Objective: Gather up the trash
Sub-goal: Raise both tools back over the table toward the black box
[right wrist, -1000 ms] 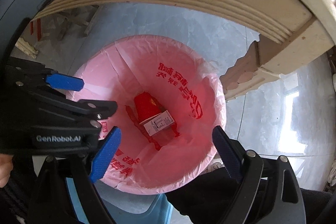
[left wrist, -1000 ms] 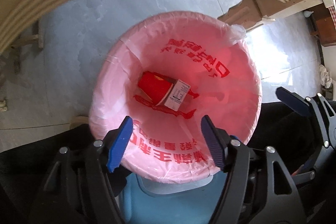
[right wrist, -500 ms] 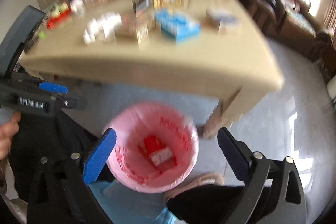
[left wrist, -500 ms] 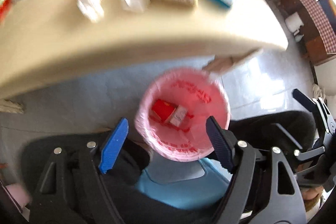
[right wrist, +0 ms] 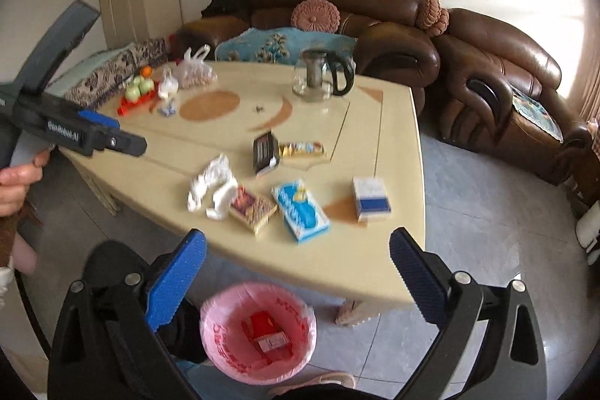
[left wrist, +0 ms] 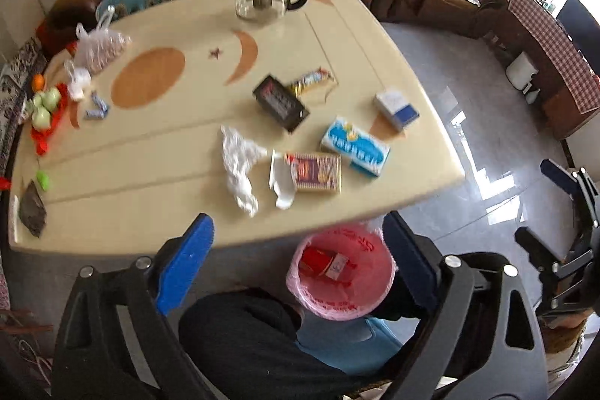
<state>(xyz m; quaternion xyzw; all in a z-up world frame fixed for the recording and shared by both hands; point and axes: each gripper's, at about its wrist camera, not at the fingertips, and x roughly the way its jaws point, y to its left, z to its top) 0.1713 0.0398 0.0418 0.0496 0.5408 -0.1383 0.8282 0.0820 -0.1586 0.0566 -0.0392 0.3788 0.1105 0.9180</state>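
Trash is what both views show scattered over the near half of the cream bench (left wrist: 150, 152), with some already dropped in the pink-lined bin (left wrist: 339, 278) on the floor just below the bench's near edge.

From the left wrist, the left tongs (left wrist: 300, 250) hang above the bench edge. Their jaws have just been opening, and they stand wide with nothing between them. Nearest lie a crumpled white tissue (left wrist: 240, 167) and a torn white wrapper (left wrist: 281, 180), which touches a brown biscuit box (left wrist: 318, 173). Just beside that is a blue-and-white pack (left wrist: 354, 145). A black box (left wrist: 281, 102), a gold wrapper (left wrist: 311, 81) and a white-and-blue carton (left wrist: 395, 105) lie further in. A sound next pick, in my judgement, is the tissue: come straight down over its thick middle and close fully, since it is soft and will crush. The red print on the bin liner is too small to read, as are the box labels.

From the right wrist, the right tongs (right wrist: 296, 265) have likewise just been opening and gape empty above the bin (right wrist: 258, 332). The carton (right wrist: 371, 199) sits on this side, so it suits these tongs, taken across its narrow width. The glass teapot (right wrist: 318, 75) and bagged fruit (right wrist: 138, 89) look like keepers. White lettering on the left tongs (right wrist: 108, 134), seen at the picture's left, is blurred, so I cannot read it.
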